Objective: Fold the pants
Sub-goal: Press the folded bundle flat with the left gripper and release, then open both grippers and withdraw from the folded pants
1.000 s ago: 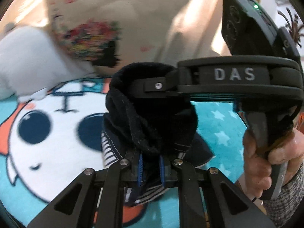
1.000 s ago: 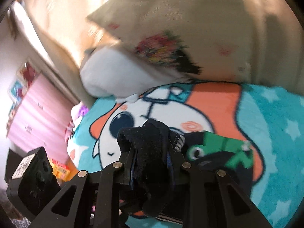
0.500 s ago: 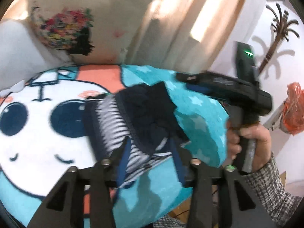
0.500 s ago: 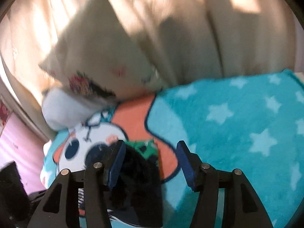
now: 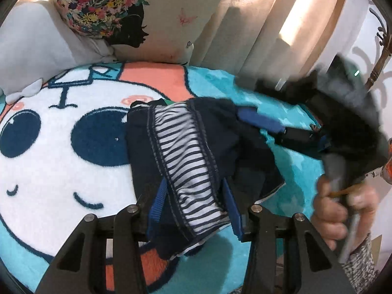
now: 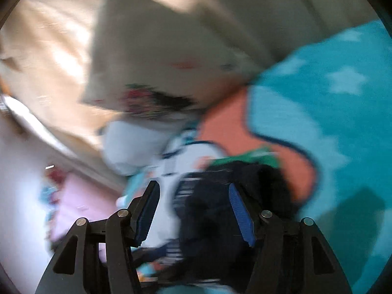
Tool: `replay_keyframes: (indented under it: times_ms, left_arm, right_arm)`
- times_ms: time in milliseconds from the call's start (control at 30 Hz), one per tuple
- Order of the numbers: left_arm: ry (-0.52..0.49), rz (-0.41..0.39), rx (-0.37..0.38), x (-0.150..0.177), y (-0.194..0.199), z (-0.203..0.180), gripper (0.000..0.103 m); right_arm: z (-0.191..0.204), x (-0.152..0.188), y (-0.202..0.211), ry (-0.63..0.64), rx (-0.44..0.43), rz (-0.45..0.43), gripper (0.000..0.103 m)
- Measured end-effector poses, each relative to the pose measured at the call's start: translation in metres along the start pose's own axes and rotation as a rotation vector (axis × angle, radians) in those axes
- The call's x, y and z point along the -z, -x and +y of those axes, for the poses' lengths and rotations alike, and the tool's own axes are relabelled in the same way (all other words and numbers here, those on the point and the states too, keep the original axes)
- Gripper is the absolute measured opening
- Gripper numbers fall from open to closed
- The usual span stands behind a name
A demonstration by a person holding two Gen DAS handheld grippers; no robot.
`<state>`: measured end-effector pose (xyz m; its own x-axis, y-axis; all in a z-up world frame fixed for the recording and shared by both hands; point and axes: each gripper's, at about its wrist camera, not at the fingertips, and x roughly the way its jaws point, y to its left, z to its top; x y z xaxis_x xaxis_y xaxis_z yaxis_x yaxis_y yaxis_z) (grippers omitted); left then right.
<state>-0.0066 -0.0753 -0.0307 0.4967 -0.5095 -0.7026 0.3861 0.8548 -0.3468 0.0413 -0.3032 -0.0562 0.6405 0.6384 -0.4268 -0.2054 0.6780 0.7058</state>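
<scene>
The dark navy pants [image 5: 186, 152] with a striped white lining lie bunched on the teal cartoon blanket [image 5: 49, 171]. My left gripper [image 5: 196, 208] is open, its blue pads either side of the striped waistband. My right gripper [image 6: 193, 210] is open, and the pants [image 6: 235, 196] lie just past and between its fingers; this view is blurred by motion. In the left wrist view the right gripper [image 5: 274, 125] reaches in from the right, held by a hand [image 5: 343, 208], and its blue fingers rest at the pants' right edge.
A floral printed pillow [image 5: 127, 17] and a white pillow [image 5: 31, 49] lean at the back of the bed. Beige curtains [image 5: 269, 24] hang behind. The blanket's right edge drops off near the hand. A pink dresser [image 6: 73, 203] stands off the bed's far side.
Both grippers have opened and let go of the pants, which dropped and spread on the blanket. The right gripper swung away to the right and is still moving.
</scene>
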Motion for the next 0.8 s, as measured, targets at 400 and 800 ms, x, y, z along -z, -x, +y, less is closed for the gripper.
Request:
replay_keyframes:
  times_ms: [400,800]
  left_arm:
    - [0.067,-0.156,-0.126,0.006,0.048,0.024,0.053]
    - [0.076,-0.191,-0.294,0.024,0.061,0.034,0.053]
  right_arm:
    - [-0.004,0.039,0.066,0.022,0.093,-0.297,0.077]
    - [-0.006,0.053,0.057,0.014,0.206,-0.274,0.077]
